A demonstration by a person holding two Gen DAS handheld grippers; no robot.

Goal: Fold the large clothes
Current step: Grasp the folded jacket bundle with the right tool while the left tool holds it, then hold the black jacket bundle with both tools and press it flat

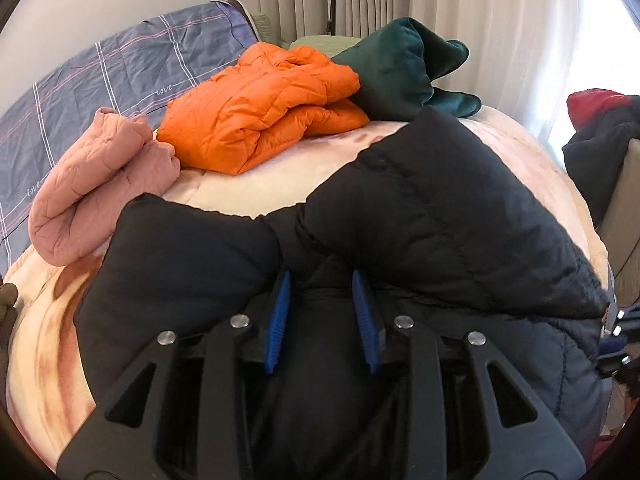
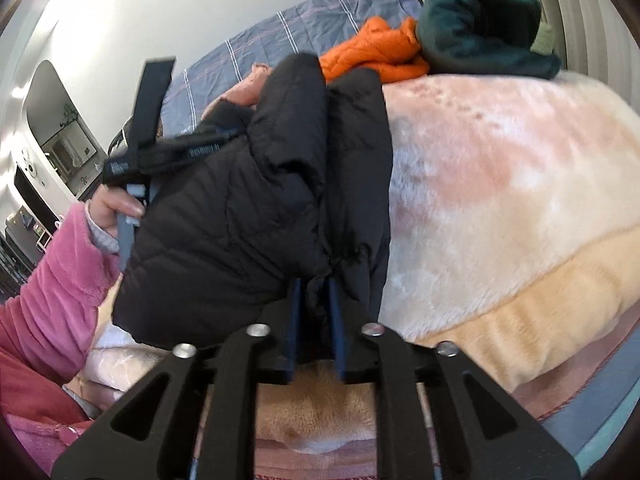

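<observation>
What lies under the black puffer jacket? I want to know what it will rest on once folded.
The black puffer jacket lies on a cream plush blanket, bare beside it. Whatever sits directly beneath the jacket is covered and cannot be seen.

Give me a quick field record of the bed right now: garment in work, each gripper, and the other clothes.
garment in work: black puffer jacket, bunched on the cream blanket
left gripper: jacket fabric between its pads
right gripper: pinching a jacket fold
other clothes: pink jacket, orange jacket, dark green garment, all folded behind
person: left hand in a pink sleeve
</observation>
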